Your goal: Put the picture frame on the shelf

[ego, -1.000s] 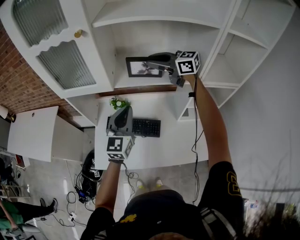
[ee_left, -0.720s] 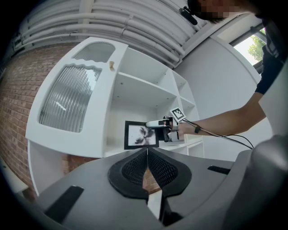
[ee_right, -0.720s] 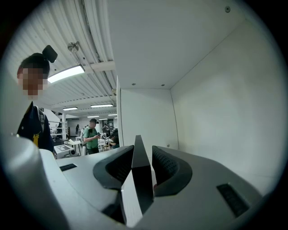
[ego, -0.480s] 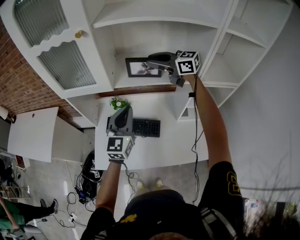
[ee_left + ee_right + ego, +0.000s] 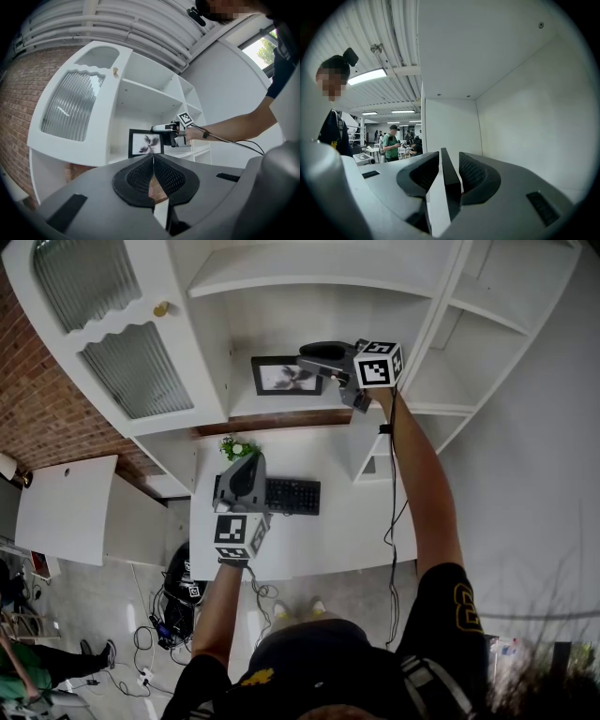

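Note:
The black picture frame (image 5: 284, 376) with a dark flower print stands upright on the white shelf (image 5: 272, 407); the left gripper view also shows the picture frame (image 5: 146, 143). My right gripper (image 5: 309, 360) reaches in level from the right and straddles the frame's right edge. Its jaws have just been opening. In the right gripper view the frame's edge (image 5: 450, 187) still stands between the pads, with a slim gap on the left side. My left gripper (image 5: 246, 460) hovers over the desk, shut, its pads (image 5: 140, 176) together with nothing between them.
Below the shelf is a white desk (image 5: 328, 521) with a black keyboard (image 5: 292, 494) and a small green plant (image 5: 236, 445). A cabinet door with ribbed glass (image 5: 131, 367) hangs open at the left. White shelf walls (image 5: 525, 108) close in round the right gripper.
The right gripper has edged very slightly to the right at the frame's edge. The frame stays upright in place and the left gripper has not moved.

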{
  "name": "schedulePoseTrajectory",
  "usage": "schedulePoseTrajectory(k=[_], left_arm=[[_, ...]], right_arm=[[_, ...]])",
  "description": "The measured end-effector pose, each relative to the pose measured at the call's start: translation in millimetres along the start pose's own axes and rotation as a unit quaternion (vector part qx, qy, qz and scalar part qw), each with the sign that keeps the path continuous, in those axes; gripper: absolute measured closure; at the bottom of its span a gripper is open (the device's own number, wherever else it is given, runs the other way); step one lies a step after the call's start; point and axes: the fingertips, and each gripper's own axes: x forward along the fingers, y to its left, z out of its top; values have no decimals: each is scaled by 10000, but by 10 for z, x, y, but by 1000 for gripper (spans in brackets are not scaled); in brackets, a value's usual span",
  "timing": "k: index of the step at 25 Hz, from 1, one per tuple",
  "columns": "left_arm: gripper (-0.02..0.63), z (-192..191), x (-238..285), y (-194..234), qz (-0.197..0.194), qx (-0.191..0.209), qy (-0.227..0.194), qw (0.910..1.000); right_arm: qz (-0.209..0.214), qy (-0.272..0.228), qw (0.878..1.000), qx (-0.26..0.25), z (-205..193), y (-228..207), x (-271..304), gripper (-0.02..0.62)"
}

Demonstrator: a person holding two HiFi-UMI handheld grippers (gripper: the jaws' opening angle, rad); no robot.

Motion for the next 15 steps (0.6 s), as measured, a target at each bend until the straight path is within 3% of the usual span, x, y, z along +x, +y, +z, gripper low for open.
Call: schedulePoseTrajectory(k=[4, 15], left_arm=[[584, -9, -25, -22, -9, -96, 104, 9999], [584, 138, -104, -30, 12, -96, -138, 9999]], right_arm=[[-88, 5, 10000, -46, 23, -3, -22, 471], [-497, -267, 9984, -46, 121, -57, -152, 472]])
